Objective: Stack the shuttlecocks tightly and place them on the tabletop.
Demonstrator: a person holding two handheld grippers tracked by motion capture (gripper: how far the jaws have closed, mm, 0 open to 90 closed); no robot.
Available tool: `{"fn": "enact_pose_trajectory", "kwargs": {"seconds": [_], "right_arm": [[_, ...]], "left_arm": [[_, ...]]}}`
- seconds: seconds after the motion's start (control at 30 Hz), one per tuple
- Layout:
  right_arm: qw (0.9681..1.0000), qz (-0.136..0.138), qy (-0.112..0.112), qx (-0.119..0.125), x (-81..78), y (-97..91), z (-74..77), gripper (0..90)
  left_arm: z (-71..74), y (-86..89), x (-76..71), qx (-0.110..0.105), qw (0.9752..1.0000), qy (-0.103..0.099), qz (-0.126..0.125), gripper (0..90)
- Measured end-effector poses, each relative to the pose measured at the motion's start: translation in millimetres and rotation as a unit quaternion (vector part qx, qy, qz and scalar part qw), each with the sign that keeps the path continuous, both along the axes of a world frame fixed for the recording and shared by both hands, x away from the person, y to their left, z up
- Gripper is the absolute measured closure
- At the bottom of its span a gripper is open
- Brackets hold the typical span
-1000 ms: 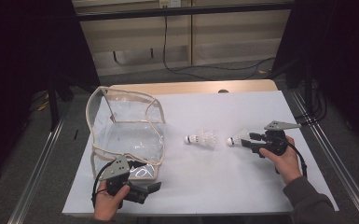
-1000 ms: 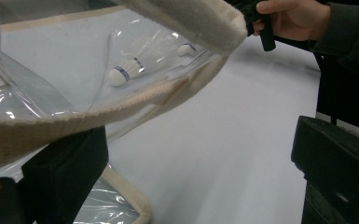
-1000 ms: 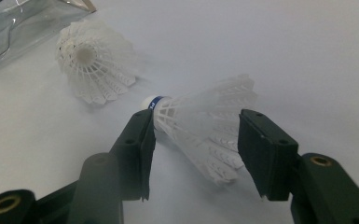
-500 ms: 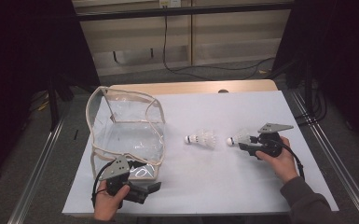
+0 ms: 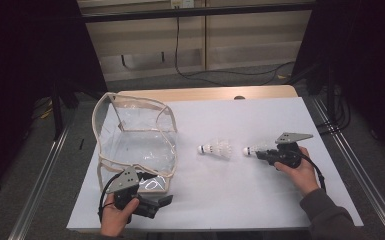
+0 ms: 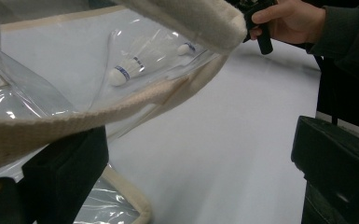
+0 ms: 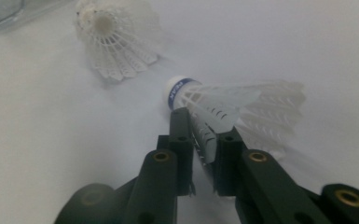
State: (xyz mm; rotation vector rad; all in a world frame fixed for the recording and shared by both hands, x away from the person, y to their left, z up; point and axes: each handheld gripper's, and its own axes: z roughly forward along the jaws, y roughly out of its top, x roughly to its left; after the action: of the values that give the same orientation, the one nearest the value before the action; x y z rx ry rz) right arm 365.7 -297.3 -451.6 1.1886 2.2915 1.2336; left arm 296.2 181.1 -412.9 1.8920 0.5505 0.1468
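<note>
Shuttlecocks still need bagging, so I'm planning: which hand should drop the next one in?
Right, probably: the right gripper already pinches a shuttlecock; the left gripper holds the clear bag's rim.

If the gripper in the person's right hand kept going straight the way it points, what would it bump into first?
Probably the loose shuttlecock lying just ahead on the table. The right gripper, whose jaws have just been closing, already pinches another shuttlecock, and beyond both sits the clear bag.

No lettering can be read for sure. The held shuttlecock (image 7: 224, 105) has a blue band round its cork with white letters, possibly a brand, too blurred to read. The other shuttlecock (image 6: 127, 70) shows a similar blue band, equally unreadable.
</note>
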Motion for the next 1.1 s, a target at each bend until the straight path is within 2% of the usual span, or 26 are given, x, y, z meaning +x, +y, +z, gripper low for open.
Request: {"fn": "enact_pose_trajectory", "kwargs": {"seconds": [0.23,0.6,0.8,1.1], "right_arm": [[0.9999,0.009,0.000,0.008,-0.6,-0.3,3.3,88.1],[0.9996,0.017,-0.002,0.023,-0.3,3.3,8.6,88.4],[0.9994,0.025,-0.007,0.023,1.8,9.1,14.6,88.4],[0.9992,0.028,-0.008,0.027,3.7,14.6,15.0,88.5]], "left_arm": [[0.1,-0.2,-0.1,0.000,1.0000,0.000,0.000,3.9],[-0.1,-0.3,-0.1,0.000,1.0000,-0.001,0.000,3.9],[-0.1,-0.1,-0.1,0.000,1.0000,0.000,0.000,3.9],[-0.2,0.0,0.2,0.000,1.0000,0.000,-0.001,3.9]]}}
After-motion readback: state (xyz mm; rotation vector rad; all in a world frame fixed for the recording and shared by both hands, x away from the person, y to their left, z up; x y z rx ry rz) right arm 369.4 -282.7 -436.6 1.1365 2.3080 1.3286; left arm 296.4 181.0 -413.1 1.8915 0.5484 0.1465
